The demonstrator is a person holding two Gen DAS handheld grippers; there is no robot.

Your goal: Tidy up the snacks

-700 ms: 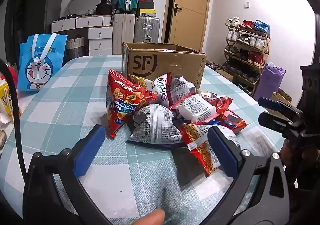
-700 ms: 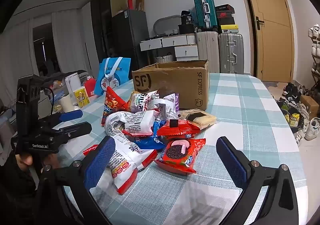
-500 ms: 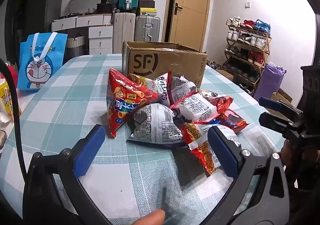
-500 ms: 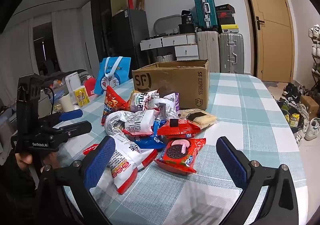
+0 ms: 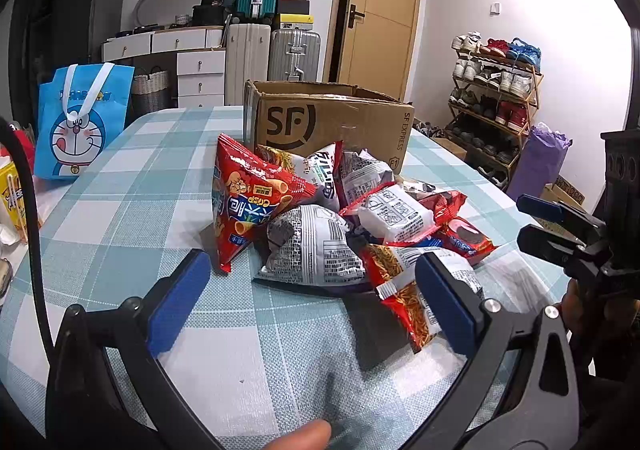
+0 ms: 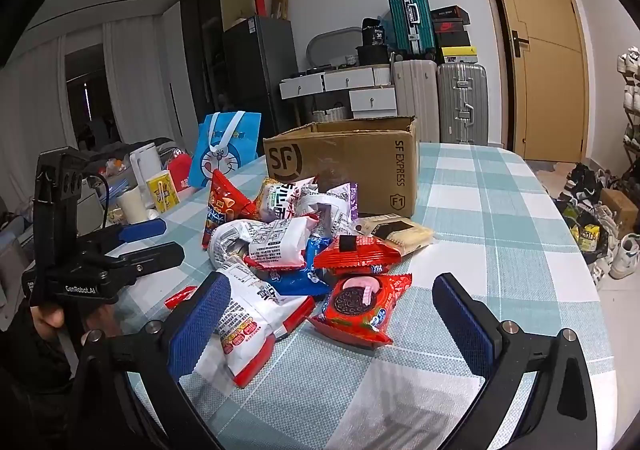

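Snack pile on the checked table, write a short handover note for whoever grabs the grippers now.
Left gripper: open, empty, short of the pile.
Right gripper: open, empty, the red cookie pack just ahead of it.
Snacks lie heaped on the table in front of the open cardboard box.
Done: nothing visibly sorted.
Left: pick up every pack, probably into the box.

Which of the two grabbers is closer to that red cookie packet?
Right. The right gripper hovers open just before the red cookie packet; the left gripper sits across the pile from it.
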